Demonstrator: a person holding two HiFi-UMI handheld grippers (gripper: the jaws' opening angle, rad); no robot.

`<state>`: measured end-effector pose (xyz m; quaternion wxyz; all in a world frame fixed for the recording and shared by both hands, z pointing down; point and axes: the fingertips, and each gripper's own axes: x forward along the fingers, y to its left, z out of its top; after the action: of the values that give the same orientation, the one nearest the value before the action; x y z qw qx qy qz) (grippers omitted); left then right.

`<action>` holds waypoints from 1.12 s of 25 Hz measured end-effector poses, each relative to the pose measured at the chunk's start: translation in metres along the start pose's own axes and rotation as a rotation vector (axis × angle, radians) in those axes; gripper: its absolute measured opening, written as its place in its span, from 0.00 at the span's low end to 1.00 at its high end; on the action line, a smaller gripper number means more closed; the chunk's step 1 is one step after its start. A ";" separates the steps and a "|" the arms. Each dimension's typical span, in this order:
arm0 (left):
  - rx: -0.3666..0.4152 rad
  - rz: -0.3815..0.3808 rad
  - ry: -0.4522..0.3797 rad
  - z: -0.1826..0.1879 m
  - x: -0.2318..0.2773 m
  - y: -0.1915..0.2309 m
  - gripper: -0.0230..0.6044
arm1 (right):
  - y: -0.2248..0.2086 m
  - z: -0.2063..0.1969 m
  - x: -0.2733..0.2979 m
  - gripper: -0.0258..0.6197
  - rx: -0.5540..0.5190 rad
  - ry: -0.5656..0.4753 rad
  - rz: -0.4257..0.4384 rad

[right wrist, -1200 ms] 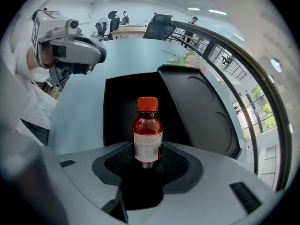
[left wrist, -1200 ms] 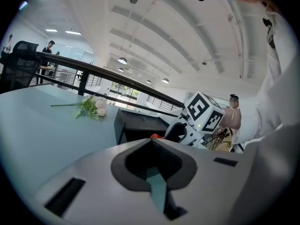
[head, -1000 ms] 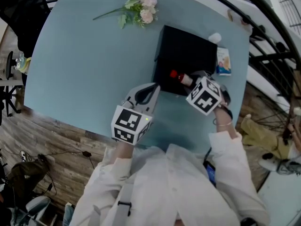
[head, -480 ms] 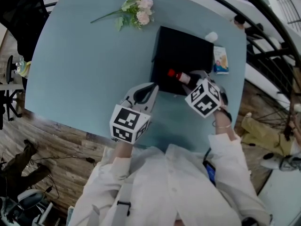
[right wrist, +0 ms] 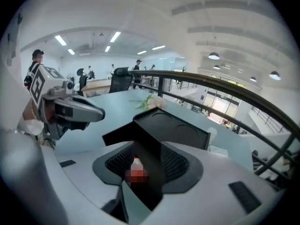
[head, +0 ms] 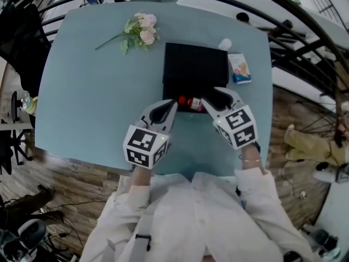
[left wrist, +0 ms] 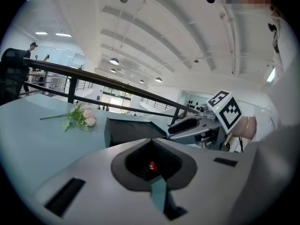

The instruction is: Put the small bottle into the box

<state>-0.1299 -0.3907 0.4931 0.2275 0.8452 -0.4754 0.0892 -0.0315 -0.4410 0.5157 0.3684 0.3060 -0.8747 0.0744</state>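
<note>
Centre frame, at box (head: pixel 195 64) edge: right gripper (head: pixel 209 100) apparently clamped bottle (head: pixel 192 103); left gripper (head: pixel 171 107) narrow, empty. Bottle needed lifting clear before release.

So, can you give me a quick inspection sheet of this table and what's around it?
Surface: pale blue table, round-cornered.
Job's things: black box; bottle lying at its near edge, cannot tell if inside.
Clutter: flowers left of the box; carton and a small white object on its right.
Grippers: left gripper jaws close together, empty; right gripper jaws apart, bottle showing in the gap, grip unclear.
Cables: nothing seen on the table.
Surroundings: black railing past the table, wood floor below, people far off.
</note>
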 end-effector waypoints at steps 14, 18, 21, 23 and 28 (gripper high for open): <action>0.109 -0.041 -0.049 0.044 0.005 -0.039 0.04 | -0.007 0.050 -0.099 0.31 0.295 -0.501 -0.040; 0.150 -0.056 -0.062 0.053 0.005 -0.052 0.04 | -0.003 0.051 -0.114 0.22 0.307 -0.550 -0.047; 0.161 -0.064 -0.061 0.053 0.004 -0.060 0.04 | 0.003 0.051 -0.122 0.12 0.304 -0.572 -0.051; 0.157 -0.067 -0.060 0.050 0.004 -0.065 0.04 | 0.007 0.046 -0.125 0.08 0.304 -0.569 -0.047; 0.154 -0.076 -0.045 0.043 0.002 -0.077 0.04 | 0.015 0.032 -0.125 0.04 0.325 -0.563 -0.082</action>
<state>-0.0670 -0.3781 0.4332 0.1542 0.8793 -0.4397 0.0981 0.0083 -0.3800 0.4079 0.0611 0.4042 -0.9059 0.1104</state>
